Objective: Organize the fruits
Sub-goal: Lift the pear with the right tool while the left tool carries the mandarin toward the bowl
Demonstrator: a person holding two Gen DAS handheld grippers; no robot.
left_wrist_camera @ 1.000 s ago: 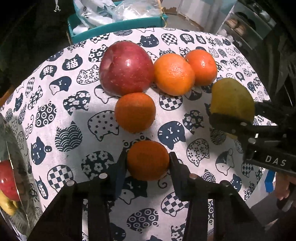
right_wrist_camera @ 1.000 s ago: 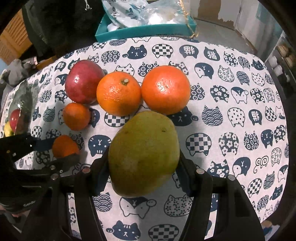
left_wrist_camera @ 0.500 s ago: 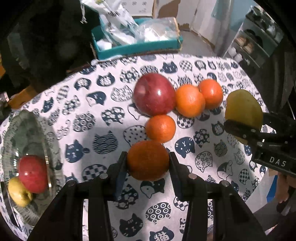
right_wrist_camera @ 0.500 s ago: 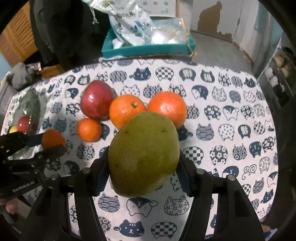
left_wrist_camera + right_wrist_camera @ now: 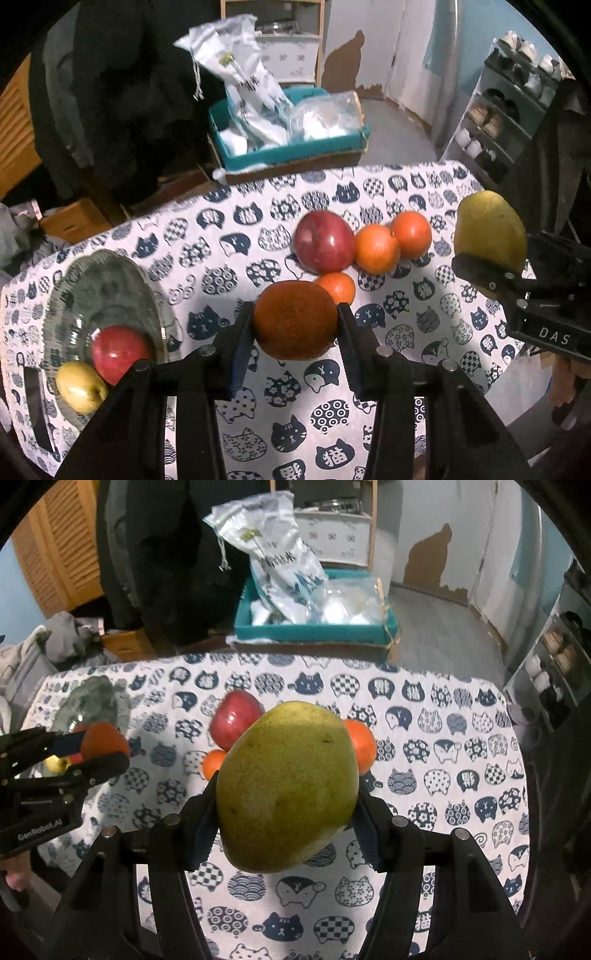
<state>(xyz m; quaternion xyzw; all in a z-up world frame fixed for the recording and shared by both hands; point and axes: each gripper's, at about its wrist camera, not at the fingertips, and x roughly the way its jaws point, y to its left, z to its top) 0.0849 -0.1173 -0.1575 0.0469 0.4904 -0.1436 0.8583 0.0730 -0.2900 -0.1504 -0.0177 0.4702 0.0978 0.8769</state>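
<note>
My left gripper [image 5: 295,321] is shut on a small orange [image 5: 293,319] and holds it above the cat-print tablecloth [image 5: 229,273]. My right gripper [image 5: 286,808] is shut on a large green mango [image 5: 288,786], also lifted clear of the cloth; the mango [image 5: 489,230] shows at the right edge of the left wrist view. On the cloth remain a big red apple [image 5: 323,242], two oranges [image 5: 376,249] and a small orange [image 5: 338,288]. At the left a glass bowl [image 5: 99,280] holds a red apple [image 5: 120,350] and a yellow fruit [image 5: 81,386].
Beyond the table's far edge stands a teal box [image 5: 291,147] full of plastic bags. A shoe rack [image 5: 506,110] is at the far right. A dark flat object [image 5: 35,410] lies at the cloth's near left edge.
Both grippers have risen with their fruit, off the cloth. The views tilted up, so the bowl at the left and the room beyond the table have come into sight.
</note>
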